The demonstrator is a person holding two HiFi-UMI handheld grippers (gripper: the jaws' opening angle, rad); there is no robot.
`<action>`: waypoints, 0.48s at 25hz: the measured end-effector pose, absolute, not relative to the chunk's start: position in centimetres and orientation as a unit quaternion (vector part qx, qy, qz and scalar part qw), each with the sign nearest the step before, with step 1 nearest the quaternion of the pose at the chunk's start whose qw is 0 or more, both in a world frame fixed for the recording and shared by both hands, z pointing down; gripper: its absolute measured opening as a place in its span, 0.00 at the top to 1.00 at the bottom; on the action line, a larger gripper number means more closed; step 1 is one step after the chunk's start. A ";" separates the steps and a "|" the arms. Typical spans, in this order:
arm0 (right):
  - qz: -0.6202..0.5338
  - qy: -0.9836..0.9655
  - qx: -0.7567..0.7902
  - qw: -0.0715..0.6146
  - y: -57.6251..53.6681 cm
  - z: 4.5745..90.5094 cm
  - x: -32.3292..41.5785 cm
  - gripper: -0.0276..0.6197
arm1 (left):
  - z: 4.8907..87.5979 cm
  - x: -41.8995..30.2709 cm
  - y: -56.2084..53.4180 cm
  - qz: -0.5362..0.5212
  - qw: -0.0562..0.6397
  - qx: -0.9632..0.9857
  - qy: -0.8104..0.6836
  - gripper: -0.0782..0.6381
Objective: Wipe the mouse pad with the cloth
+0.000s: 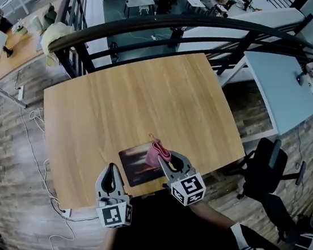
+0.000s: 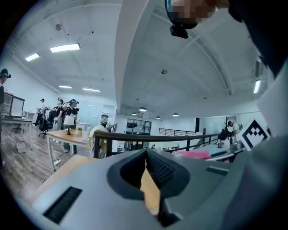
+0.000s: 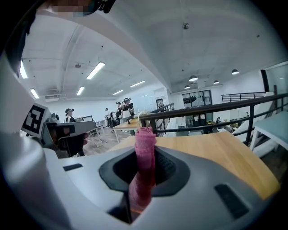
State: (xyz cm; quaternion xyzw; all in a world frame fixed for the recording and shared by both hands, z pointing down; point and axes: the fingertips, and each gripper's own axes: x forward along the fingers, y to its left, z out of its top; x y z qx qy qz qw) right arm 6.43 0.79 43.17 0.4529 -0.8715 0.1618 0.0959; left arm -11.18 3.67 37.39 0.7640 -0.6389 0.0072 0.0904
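Note:
A dark mouse pad lies near the front edge of the wooden table. My right gripper hovers over the pad's right part, shut on a pink cloth. In the right gripper view the pink cloth stands pinched between the jaws of the right gripper and sticks up past them. My left gripper is at the table's front edge, left of the pad. In the left gripper view the left gripper has its jaws closed with nothing between them.
A black curved railing runs behind the table. An office chair stands to the right, with a pale blue desk beyond it. Cables trail on the floor at the left. People stand at a distant desk.

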 end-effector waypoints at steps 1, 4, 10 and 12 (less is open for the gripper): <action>0.163 -0.872 0.452 0.096 0.9 43.3 6.3 0.85 | 37.5 -11.0 3.6 0.007 0.090 0.765 -0.637 0.86; 0.161 -0.873 0.450 0.095 1.0 43.2 6.2 0.85 | 37.6 -10.5 3.5 0.010 0.095 0.767 -0.634 0.86; 0.160 -0.875 0.449 0.091 1.0 43.2 6.3 0.85 | 38.4 -10.0 3.5 0.004 0.092 0.773 -0.627 0.86; 0.160 -0.875 0.447 0.091 1.1 43.2 6.2 0.85 | 38.5 -9.9 3.5 0.005 0.093 0.774 -0.626 0.86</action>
